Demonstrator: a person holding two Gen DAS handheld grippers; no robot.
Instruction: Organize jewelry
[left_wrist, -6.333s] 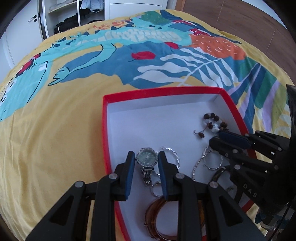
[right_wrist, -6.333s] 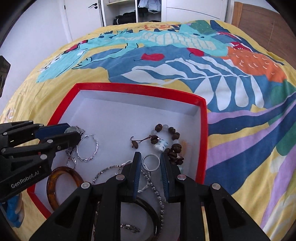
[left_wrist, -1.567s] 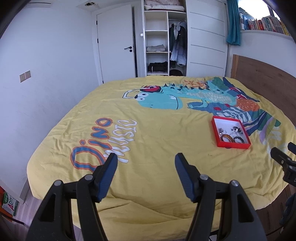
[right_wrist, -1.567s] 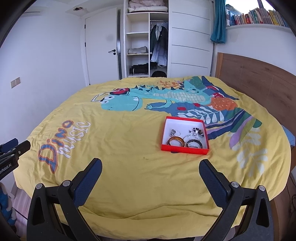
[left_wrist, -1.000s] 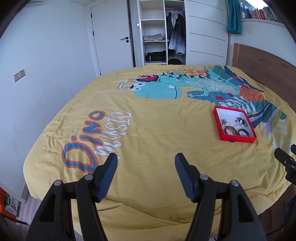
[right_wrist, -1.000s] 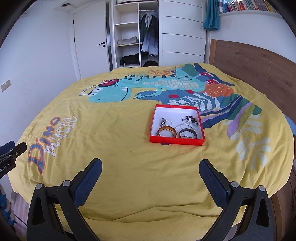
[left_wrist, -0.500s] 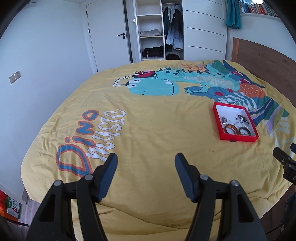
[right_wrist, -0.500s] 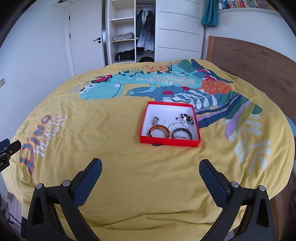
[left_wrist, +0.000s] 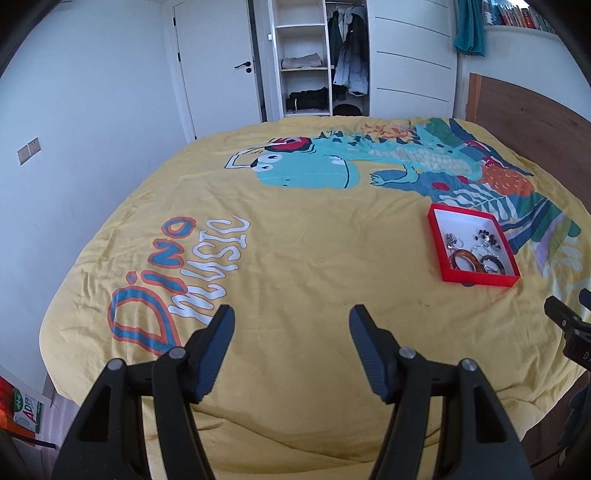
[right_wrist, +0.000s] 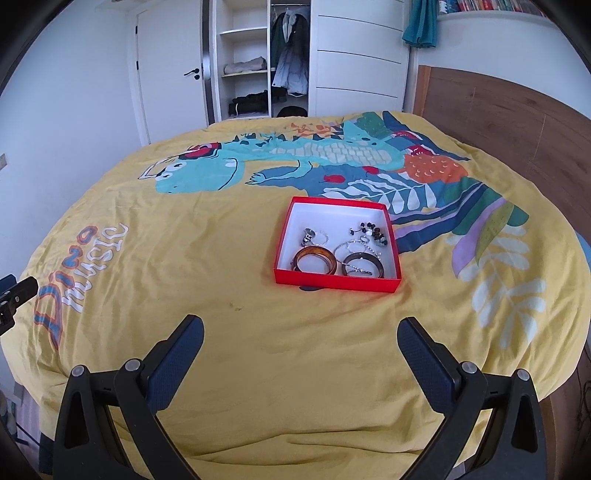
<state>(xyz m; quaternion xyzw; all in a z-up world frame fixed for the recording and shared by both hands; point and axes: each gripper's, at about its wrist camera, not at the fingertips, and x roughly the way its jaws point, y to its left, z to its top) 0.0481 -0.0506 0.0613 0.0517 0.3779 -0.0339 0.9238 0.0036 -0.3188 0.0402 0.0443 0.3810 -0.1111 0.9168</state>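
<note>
Jaws of both grippers (left_wrist: 291, 321) (right_wrist: 300, 332) spread wide, holding nothing.

The small silver pieces (right_wrist: 315, 236) and the dark beads (right_wrist: 373, 230) in the red box (right_wrist: 336, 282) are too small to tell apart, smaller still in the left view. A dark patch (right_wrist: 309, 287) pokes from under the box's near wall, mostly hidden. The right gripper (left_wrist: 570, 328) is cut off by the left view's edge.
</note>
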